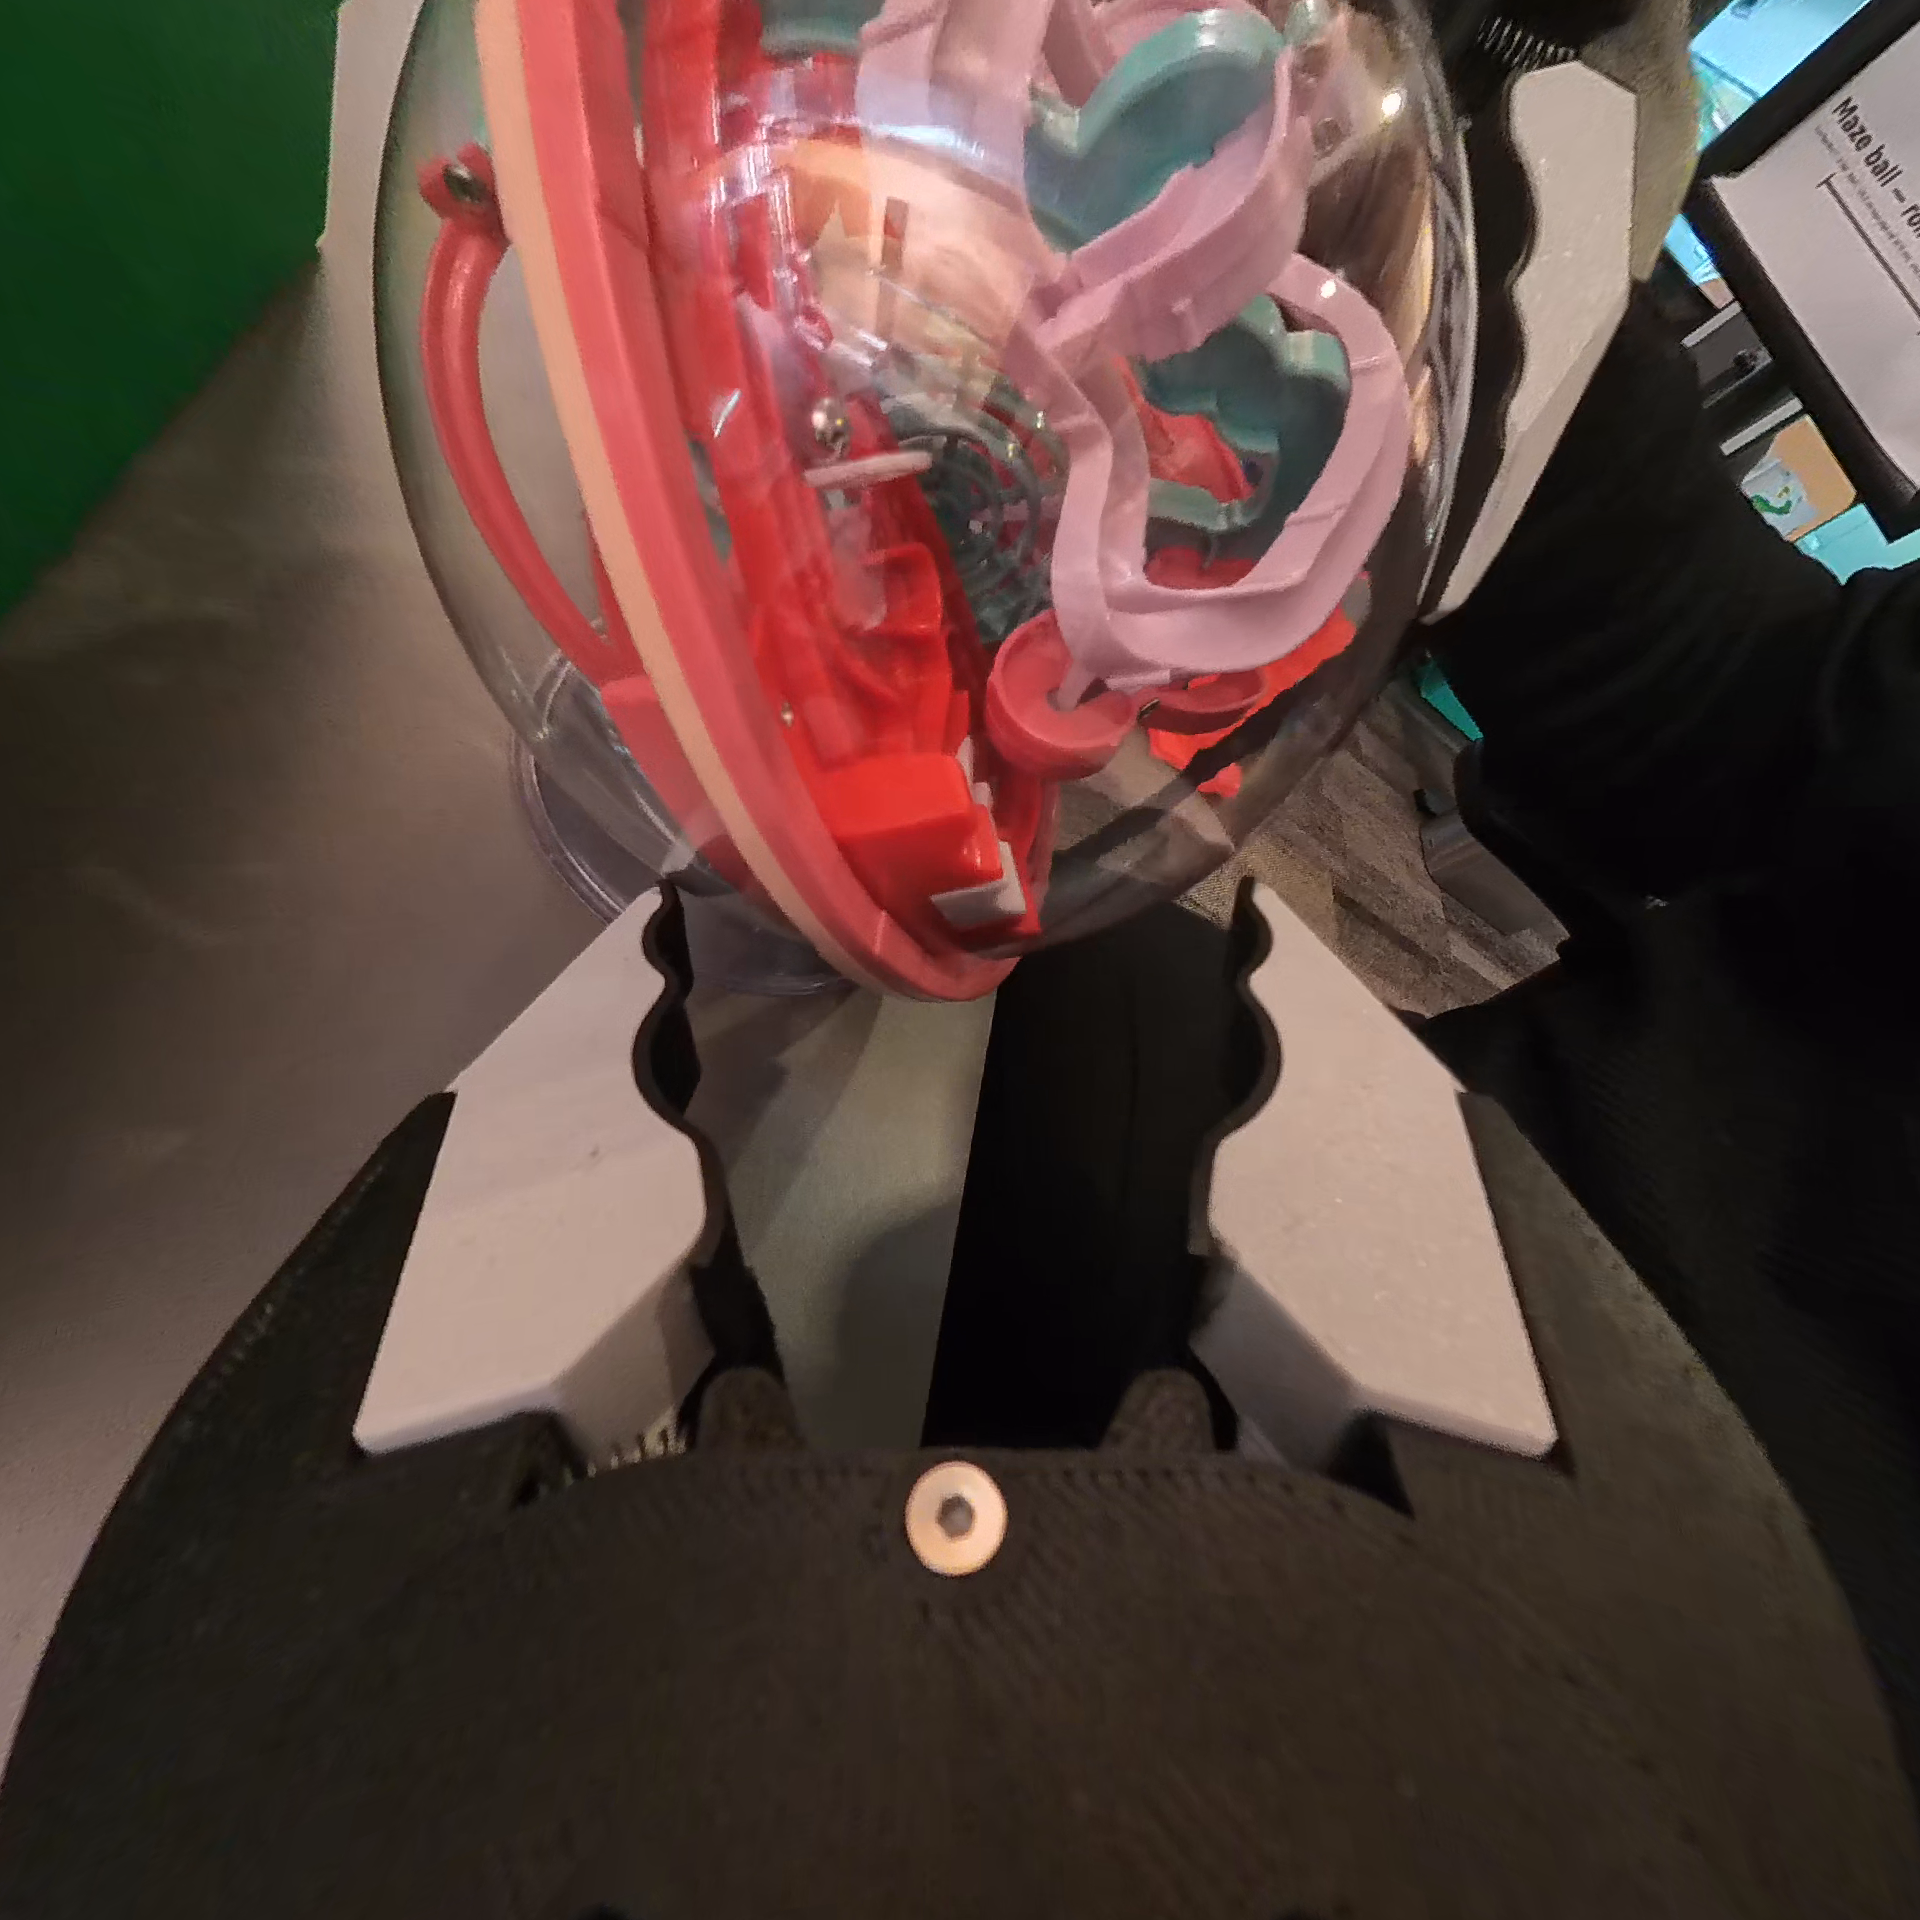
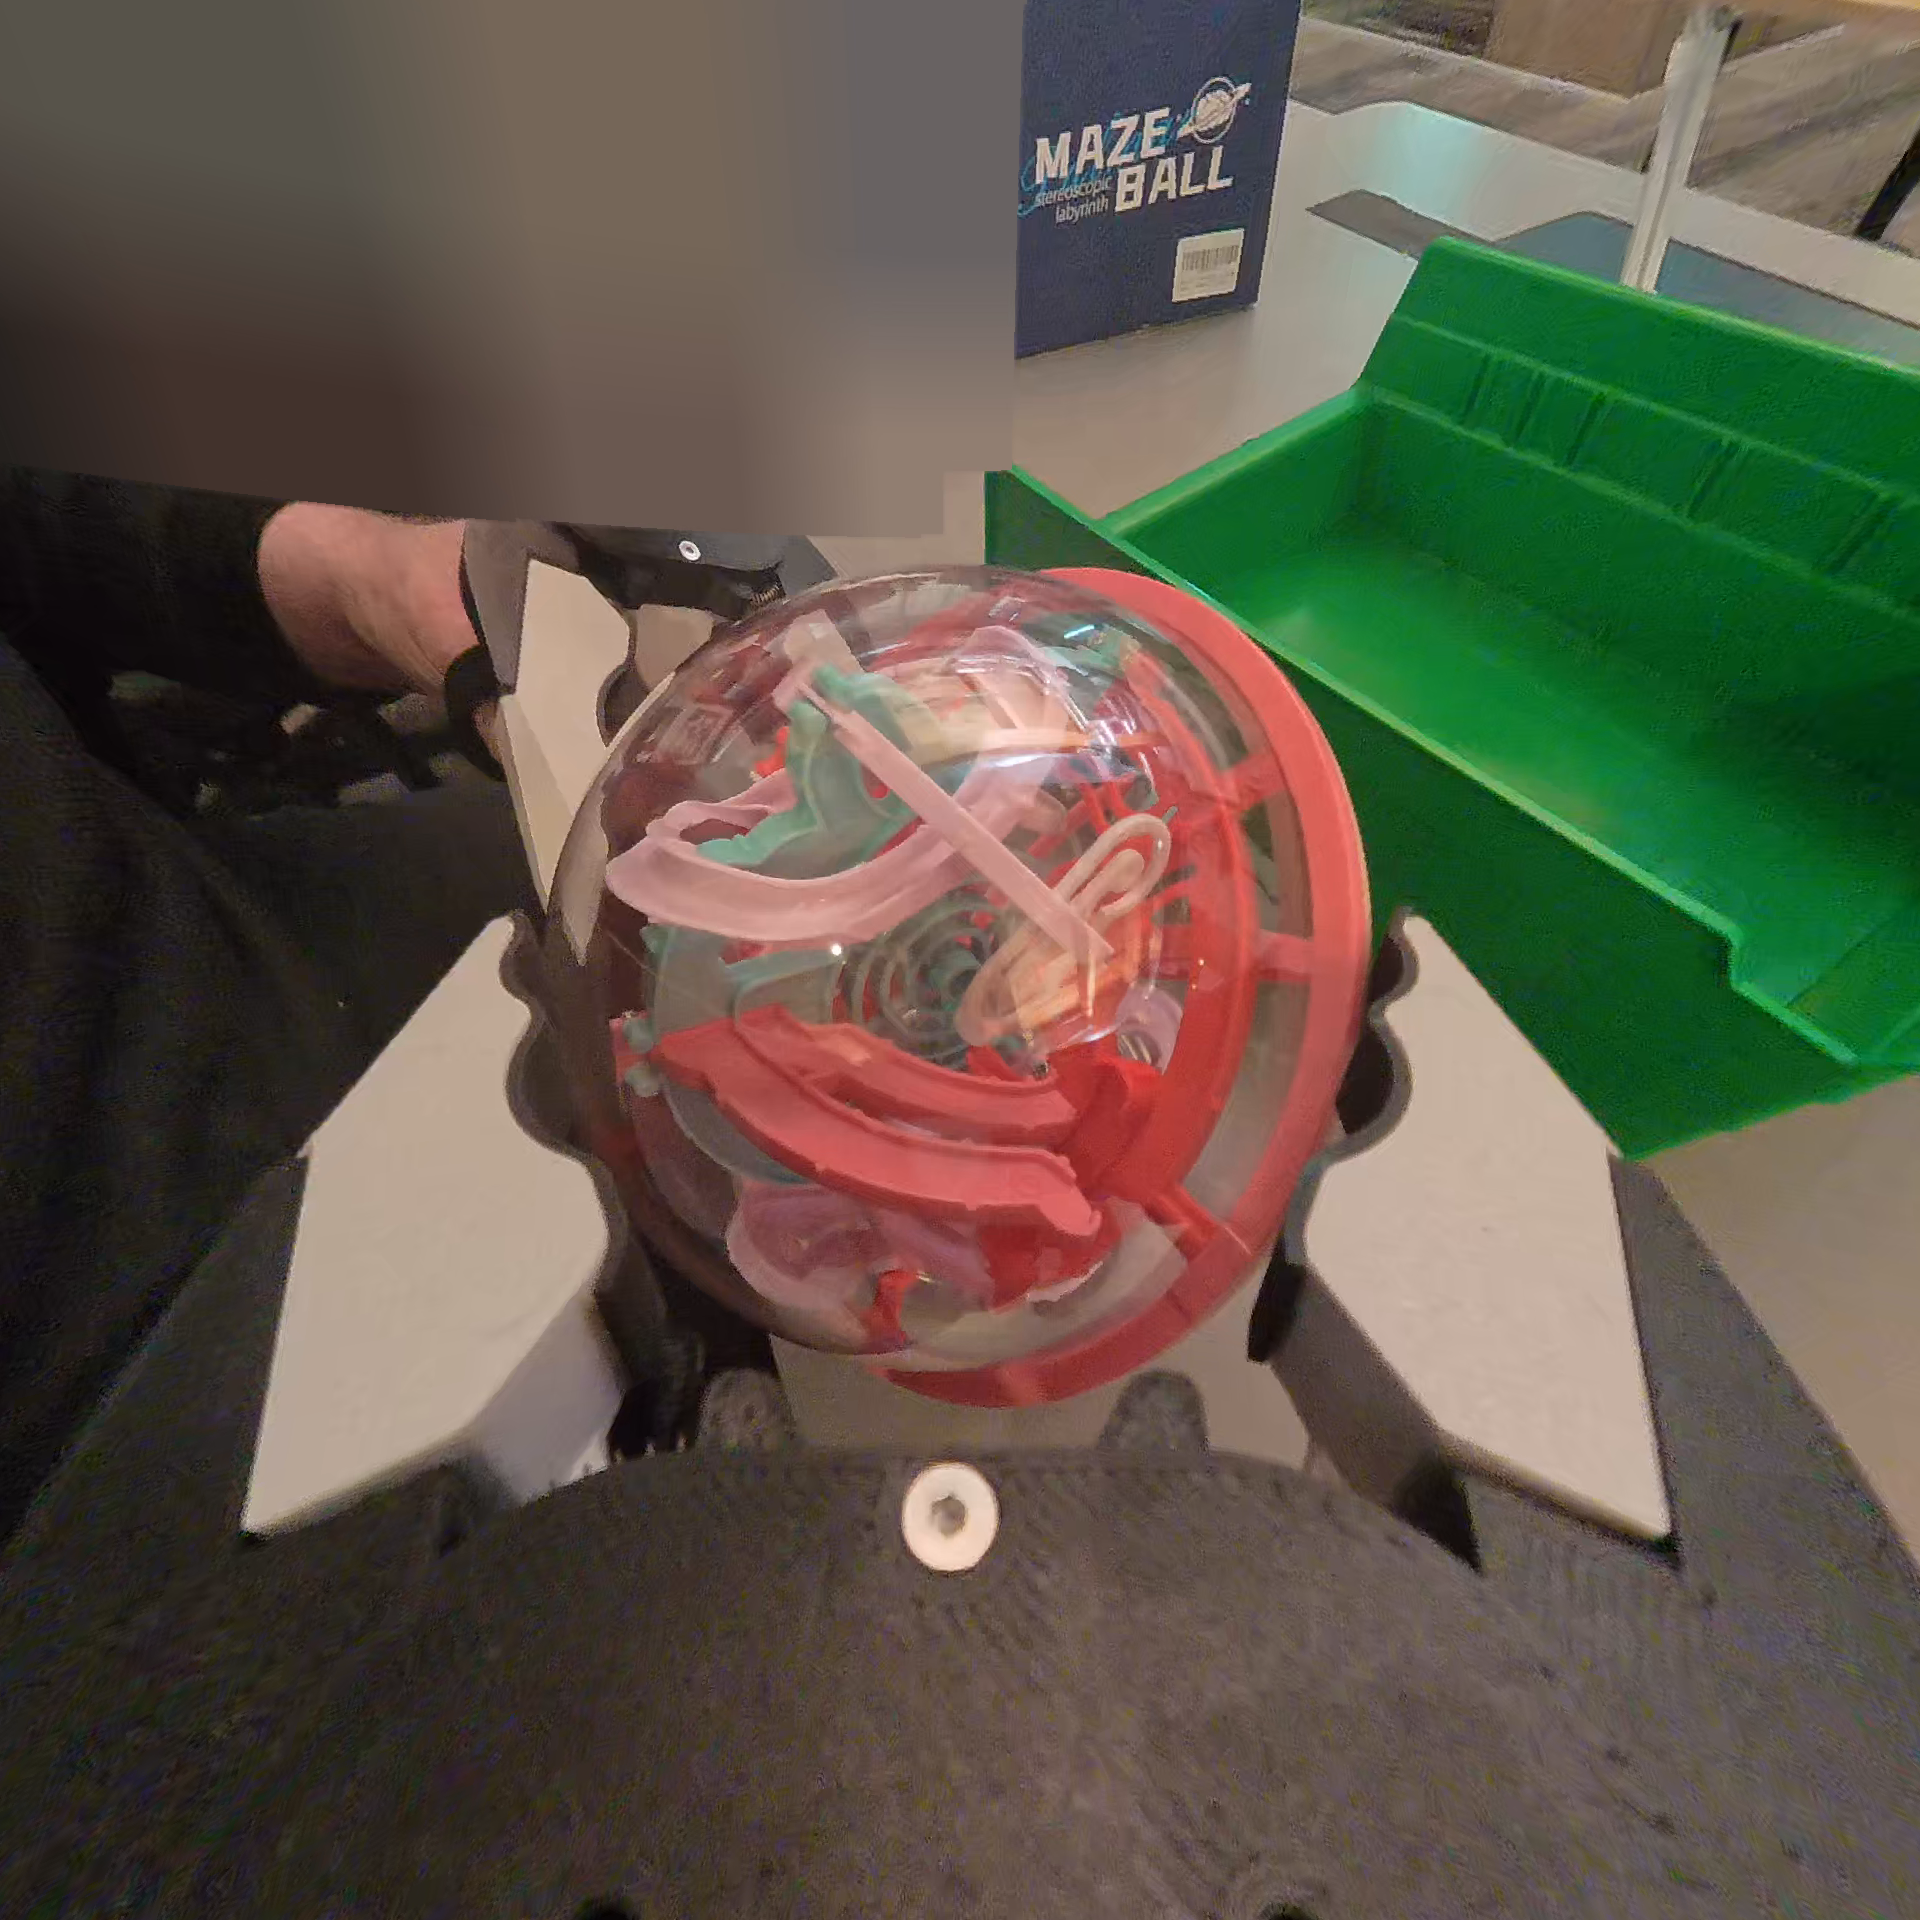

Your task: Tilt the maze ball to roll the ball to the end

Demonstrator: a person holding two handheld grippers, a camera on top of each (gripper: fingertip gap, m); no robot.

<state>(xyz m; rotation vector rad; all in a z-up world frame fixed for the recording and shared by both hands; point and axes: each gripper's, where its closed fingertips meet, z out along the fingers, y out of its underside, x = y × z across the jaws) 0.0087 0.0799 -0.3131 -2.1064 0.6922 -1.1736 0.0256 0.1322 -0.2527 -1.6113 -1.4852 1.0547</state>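
Note:
The maze ball (image 2: 935, 987) is a clear sphere with a red rim and red, pink and teal tracks inside. My right gripper (image 2: 961, 966) is shut on it, one finger on each side, and holds it tilted above the table. In the left wrist view the maze ball (image 1: 914, 468) fills the upper frame, with a small steel ball (image 1: 831, 424) on a track near its middle. My left gripper (image 1: 956, 914) is open, its fingertips (image 1: 665, 935) at the sphere's underside; I cannot tell if they touch. One right finger (image 1: 1548, 312) shows on the sphere's far side.
A green bin (image 2: 1558, 727) stands close on the right of the sphere. A blue box (image 2: 1143, 177) stands behind it. A clear round stand (image 1: 582, 831) sits on the grey table (image 1: 208, 935). A person's hand (image 2: 353, 603) holds the left gripper. A printed sheet (image 1: 1849, 208) stands beyond.

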